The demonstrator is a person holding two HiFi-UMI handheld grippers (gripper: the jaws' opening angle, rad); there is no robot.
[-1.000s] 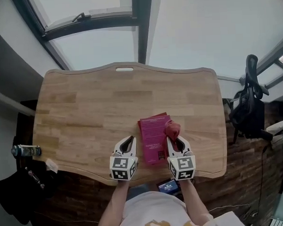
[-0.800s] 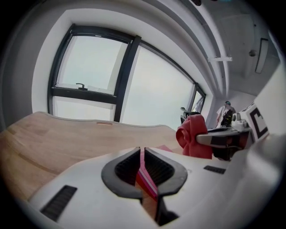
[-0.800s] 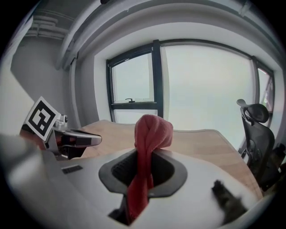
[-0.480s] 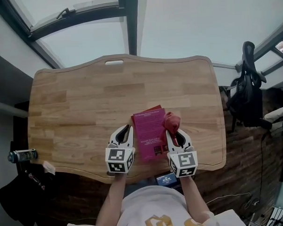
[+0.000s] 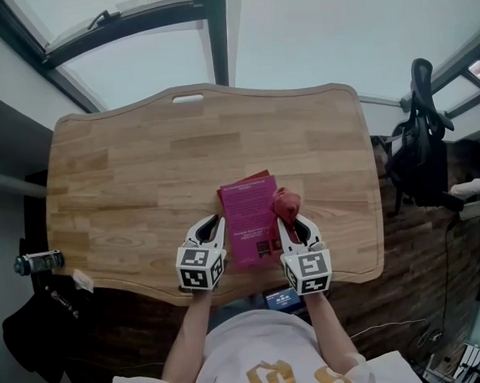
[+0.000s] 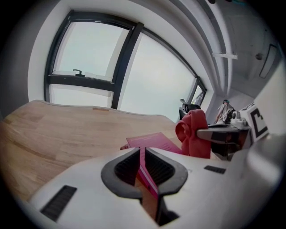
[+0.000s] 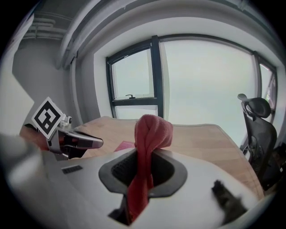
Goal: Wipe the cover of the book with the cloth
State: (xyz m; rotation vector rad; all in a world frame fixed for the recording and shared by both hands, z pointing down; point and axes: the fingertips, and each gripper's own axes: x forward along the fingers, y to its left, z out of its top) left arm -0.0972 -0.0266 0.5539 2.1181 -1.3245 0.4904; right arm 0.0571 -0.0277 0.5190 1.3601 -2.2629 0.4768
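A pink book [image 5: 249, 214] lies on the wooden table [image 5: 144, 167] near its front edge. My left gripper [image 5: 213, 222] is at the book's left edge. In the left gripper view the book's thin pink edge [image 6: 152, 142] runs through the narrow slit between the jaws [image 6: 142, 152], which have just been opening a little and still hug it. My right gripper [image 5: 287, 223] is at the book's right edge, shut on a red cloth [image 5: 286, 204]. The cloth [image 7: 149, 129] bunches up in a knot above the jaws [image 7: 144, 154].
A black office chair [image 5: 417, 155] stands past the table's right end. On the floor to the left lie a can [image 5: 36, 261] and dark bags. A small screen [image 5: 280, 298] shows under the near table edge. Bare wood stretches behind and left of the book.
My left gripper has dipped slightly and sits closer against the book's left edge. The right gripper with the cloth has stayed at the book's right side. The head view has shifted a little.
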